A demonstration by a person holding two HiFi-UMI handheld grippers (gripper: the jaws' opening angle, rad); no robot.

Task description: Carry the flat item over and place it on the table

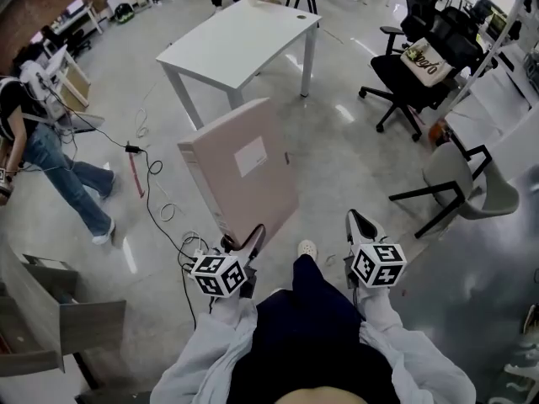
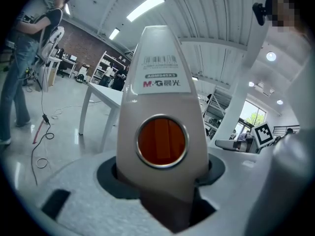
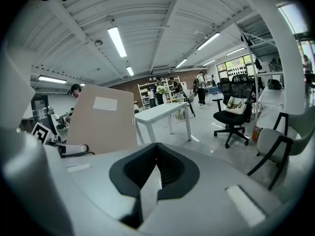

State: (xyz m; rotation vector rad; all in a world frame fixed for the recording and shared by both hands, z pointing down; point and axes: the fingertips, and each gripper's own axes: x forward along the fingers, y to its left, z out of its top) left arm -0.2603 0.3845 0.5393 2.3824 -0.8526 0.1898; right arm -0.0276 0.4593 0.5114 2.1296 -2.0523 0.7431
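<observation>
The flat item is a beige box file (image 1: 244,171) with a white label, held upright and tilted above the floor. My left gripper (image 1: 244,244) is shut on its lower edge. In the left gripper view the file's spine (image 2: 160,82) fills the middle, showing a barcode label and a metal-ringed finger hole, with the jaws clamped on its base. My right gripper (image 1: 360,225) hangs to the right of the file, shut and holding nothing. From the right gripper view, the file (image 3: 103,119) stands at the left. The white table (image 1: 240,40) is ahead, beyond the file.
Black office chairs (image 1: 421,66) and a grey chair (image 1: 467,188) stand at the right. A person in jeans (image 1: 50,158) stands at the left, with cables (image 1: 156,200) trailing over the floor. Open grey drawers (image 1: 50,318) sit at the lower left.
</observation>
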